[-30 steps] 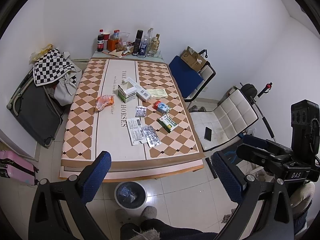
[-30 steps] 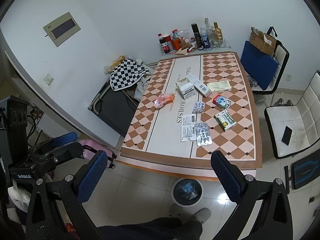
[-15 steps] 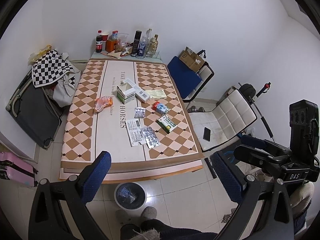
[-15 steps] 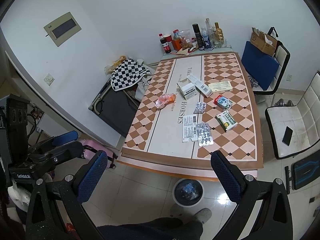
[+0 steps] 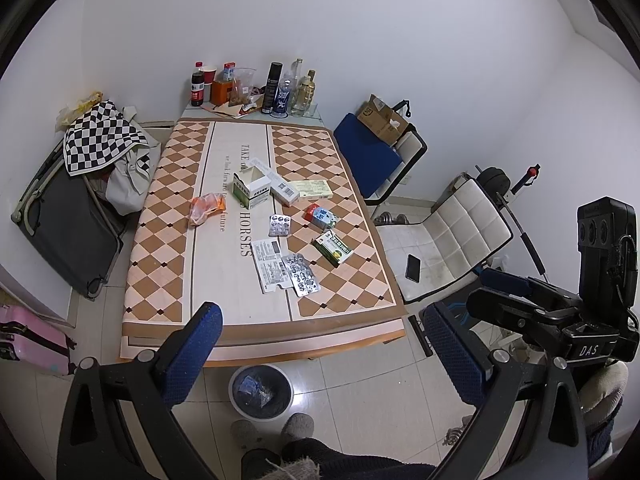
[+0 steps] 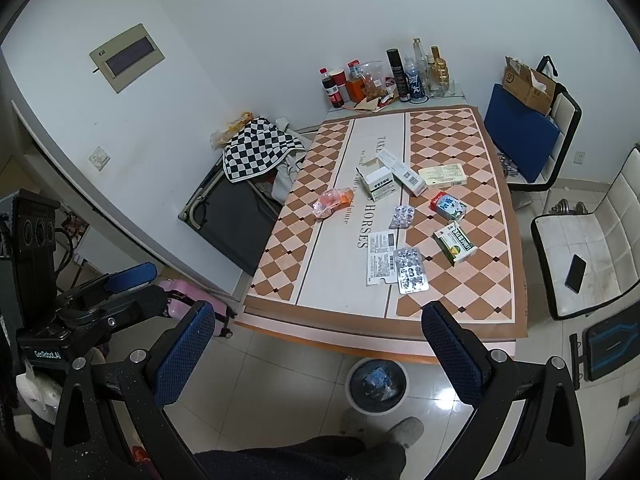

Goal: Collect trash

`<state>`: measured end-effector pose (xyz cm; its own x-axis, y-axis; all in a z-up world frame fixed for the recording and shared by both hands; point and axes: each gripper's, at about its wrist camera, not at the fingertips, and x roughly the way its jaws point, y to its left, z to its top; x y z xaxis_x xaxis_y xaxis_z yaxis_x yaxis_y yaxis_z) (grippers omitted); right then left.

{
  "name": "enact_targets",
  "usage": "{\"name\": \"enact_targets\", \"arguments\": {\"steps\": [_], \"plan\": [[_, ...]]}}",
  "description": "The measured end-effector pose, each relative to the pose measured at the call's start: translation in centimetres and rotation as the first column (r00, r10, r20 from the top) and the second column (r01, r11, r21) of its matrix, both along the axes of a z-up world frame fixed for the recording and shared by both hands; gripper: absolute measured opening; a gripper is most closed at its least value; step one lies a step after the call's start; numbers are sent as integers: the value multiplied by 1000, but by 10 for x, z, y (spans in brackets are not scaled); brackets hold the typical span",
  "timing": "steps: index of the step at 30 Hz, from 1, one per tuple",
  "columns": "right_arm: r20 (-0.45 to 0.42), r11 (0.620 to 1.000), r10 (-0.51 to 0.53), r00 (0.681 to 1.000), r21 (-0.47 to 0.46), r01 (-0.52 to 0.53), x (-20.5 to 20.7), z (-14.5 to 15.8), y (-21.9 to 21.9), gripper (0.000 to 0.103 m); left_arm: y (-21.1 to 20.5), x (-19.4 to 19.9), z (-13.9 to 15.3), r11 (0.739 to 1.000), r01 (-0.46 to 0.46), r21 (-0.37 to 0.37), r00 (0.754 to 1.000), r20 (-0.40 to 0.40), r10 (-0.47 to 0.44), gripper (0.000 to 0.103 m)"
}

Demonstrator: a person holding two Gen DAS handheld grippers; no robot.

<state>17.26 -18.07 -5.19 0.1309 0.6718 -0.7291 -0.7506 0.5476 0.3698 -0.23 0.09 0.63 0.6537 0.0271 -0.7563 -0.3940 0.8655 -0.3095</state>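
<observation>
A checkered table (image 5: 160,248) carries scattered trash: an orange plastic wrapper (image 5: 206,208), an open white box (image 5: 251,190), a long white box (image 5: 280,186), blister packs (image 5: 301,274), a paper leaflet (image 5: 270,260), a green box (image 5: 332,248) and a red-blue carton (image 5: 320,216). A round bin (image 5: 261,390) with some trash stands on the floor below the table's near edge. My left gripper (image 5: 320,344) is open and empty, high above the near edge. My right gripper (image 6: 320,344) is open and empty, also held back from the table (image 6: 460,300).
Bottles and snacks (image 5: 256,88) crowd the table's far end. A dark folded cot (image 5: 60,224) with a checkered cloth (image 5: 100,140) lies left. Chairs (image 5: 448,236) stand right, one holding a phone (image 5: 413,267). A pink suitcase (image 5: 28,340) sits near left.
Both views have shifted slightly, the table sitting a little farther away. Nothing on the table moved and both grippers stay open.
</observation>
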Motion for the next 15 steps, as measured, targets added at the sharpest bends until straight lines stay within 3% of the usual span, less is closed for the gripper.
{"name": "enact_targets", "arguments": {"steps": [15], "plan": [[-1, 1000, 2, 1000, 3, -2, -2, -1, 1, 103, 0, -1, 0, 1000, 2, -1, 1000, 3, -2, 103]]}}
